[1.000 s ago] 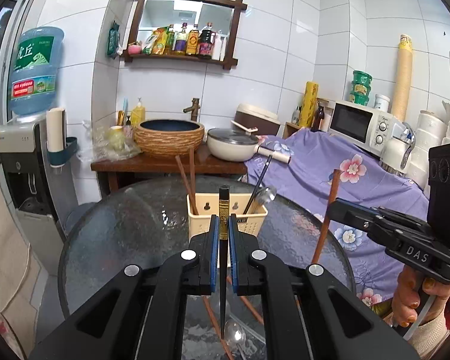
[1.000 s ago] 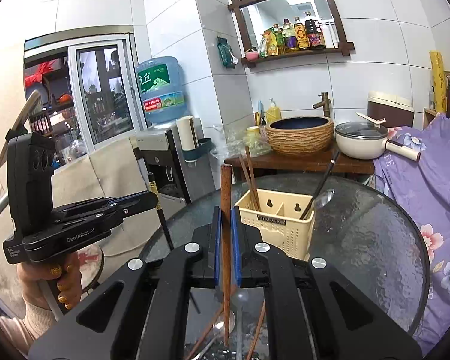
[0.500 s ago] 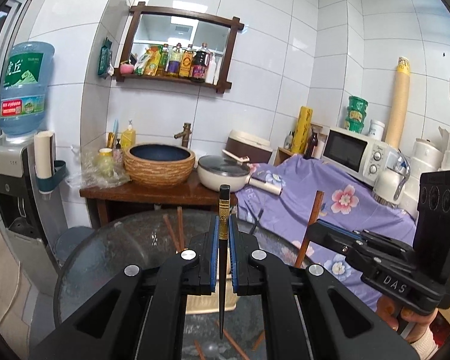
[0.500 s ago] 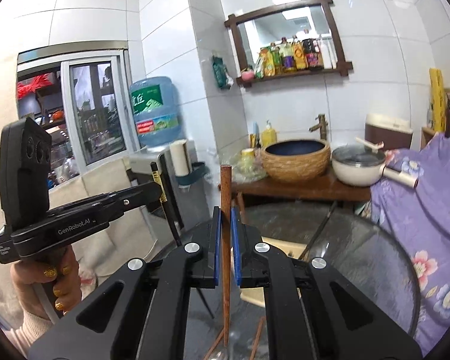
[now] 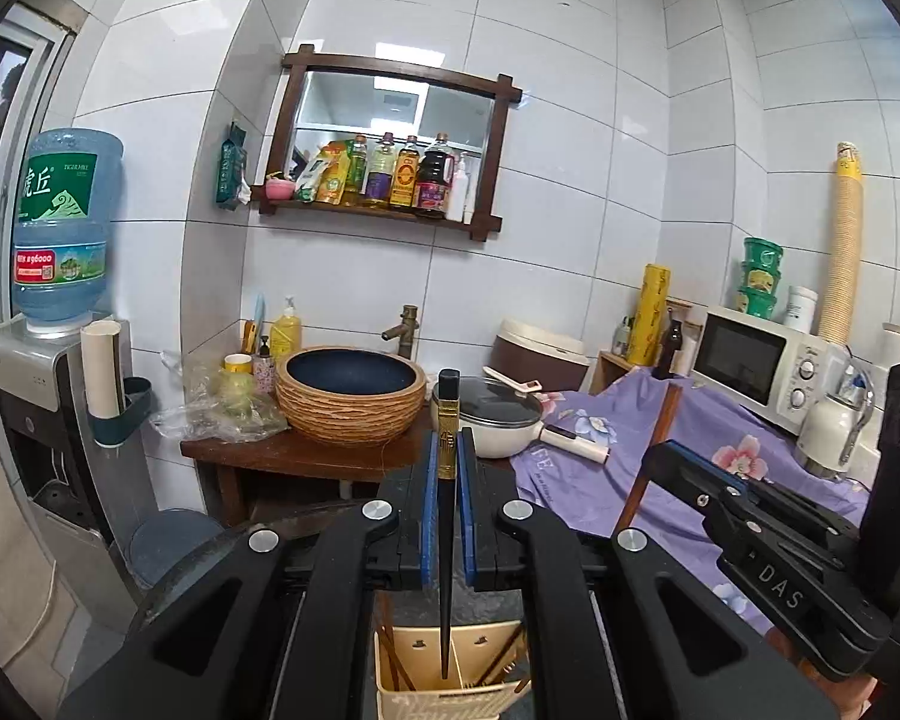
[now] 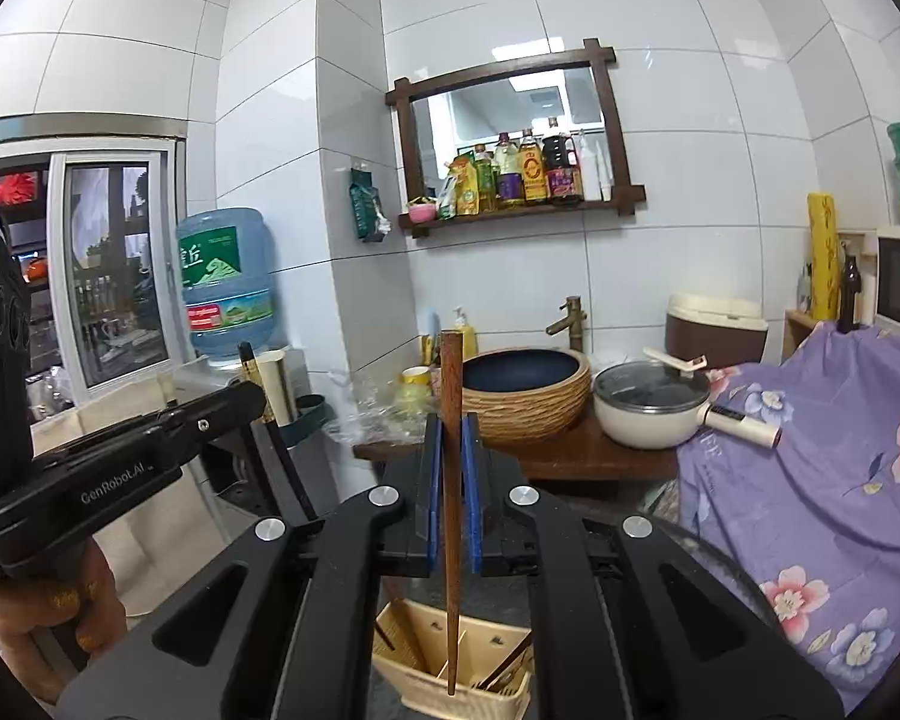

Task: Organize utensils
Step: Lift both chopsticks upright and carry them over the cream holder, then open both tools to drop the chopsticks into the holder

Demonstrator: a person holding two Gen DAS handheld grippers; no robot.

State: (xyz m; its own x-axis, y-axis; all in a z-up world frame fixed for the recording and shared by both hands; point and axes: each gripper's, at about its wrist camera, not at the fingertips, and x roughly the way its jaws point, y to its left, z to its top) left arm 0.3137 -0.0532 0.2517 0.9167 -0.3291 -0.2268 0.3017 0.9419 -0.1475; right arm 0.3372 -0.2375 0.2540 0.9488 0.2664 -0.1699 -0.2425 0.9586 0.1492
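Observation:
My left gripper (image 5: 447,468) is shut on a black chopstick (image 5: 446,570) with a gold band near its top. It hangs upright, tip over the cream utensil caddy (image 5: 426,696) below. My right gripper (image 6: 450,468) is shut on a brown wooden chopstick (image 6: 451,540), also upright, its tip over the same caddy (image 6: 444,660). The caddy holds a few brown chopsticks and a dark utensil handle. Each gripper shows in the other's view: the right gripper (image 5: 660,456) with its brown stick, the left gripper (image 6: 258,396) with its black stick.
The caddy stands on a round glass table (image 6: 708,546). Behind it are a wooden stand (image 5: 306,456) with a woven basin (image 5: 351,396) and a white pan (image 5: 498,420), a purple flowered cloth (image 6: 810,450), a microwave (image 5: 756,366) and a water dispenser (image 5: 54,360). A hand (image 6: 48,618) grips the left tool.
Both grippers have risen and come forward over the caddy, each still clamped on its chopstick. The table has dropped low in both views and the caddy now sits under the chopstick tips.

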